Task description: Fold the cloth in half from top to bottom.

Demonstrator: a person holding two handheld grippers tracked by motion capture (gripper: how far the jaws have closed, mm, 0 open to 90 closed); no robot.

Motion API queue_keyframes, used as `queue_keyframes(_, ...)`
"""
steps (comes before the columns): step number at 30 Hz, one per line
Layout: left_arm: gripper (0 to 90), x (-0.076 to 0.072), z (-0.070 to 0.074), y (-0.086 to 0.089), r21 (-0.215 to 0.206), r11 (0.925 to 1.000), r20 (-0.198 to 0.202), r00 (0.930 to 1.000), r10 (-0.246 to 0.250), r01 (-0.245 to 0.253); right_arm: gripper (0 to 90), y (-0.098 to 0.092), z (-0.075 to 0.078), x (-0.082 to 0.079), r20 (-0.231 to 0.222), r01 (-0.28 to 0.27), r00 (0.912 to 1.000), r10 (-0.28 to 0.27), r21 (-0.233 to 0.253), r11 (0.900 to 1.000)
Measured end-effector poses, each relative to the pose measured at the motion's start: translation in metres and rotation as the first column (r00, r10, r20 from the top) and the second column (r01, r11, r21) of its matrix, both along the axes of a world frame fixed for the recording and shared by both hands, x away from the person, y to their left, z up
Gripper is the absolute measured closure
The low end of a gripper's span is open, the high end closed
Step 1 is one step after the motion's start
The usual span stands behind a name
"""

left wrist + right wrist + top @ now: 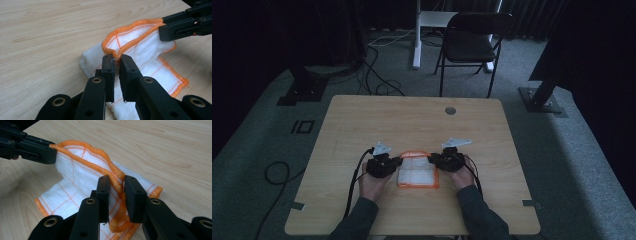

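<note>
White cloth (pixel 417 171) with orange hem and grid lines, folded, lower centre of the high view; far edge lifted off wood.

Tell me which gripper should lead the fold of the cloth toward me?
Either, though I lean right. The right gripper has the orange hem of the cloth deep between its jaws; the left gripper pinches only the hem's tip.
</note>
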State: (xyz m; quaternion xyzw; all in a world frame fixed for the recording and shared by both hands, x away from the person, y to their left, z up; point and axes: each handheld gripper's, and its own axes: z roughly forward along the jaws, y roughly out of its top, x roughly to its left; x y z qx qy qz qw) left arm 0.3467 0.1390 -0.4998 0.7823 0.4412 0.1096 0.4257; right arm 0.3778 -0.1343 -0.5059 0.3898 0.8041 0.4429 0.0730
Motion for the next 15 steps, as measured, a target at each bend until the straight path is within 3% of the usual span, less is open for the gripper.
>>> queue_keyframes(15,81.3,-0.016,-0.010,0.004,0.016,0.9998,-0.021,0.9997,-0.012,0.013,71.6,-0.007,-0.007,-0.018,-0.003,-0.022,0.9998,0.022,-0.012,1.000)
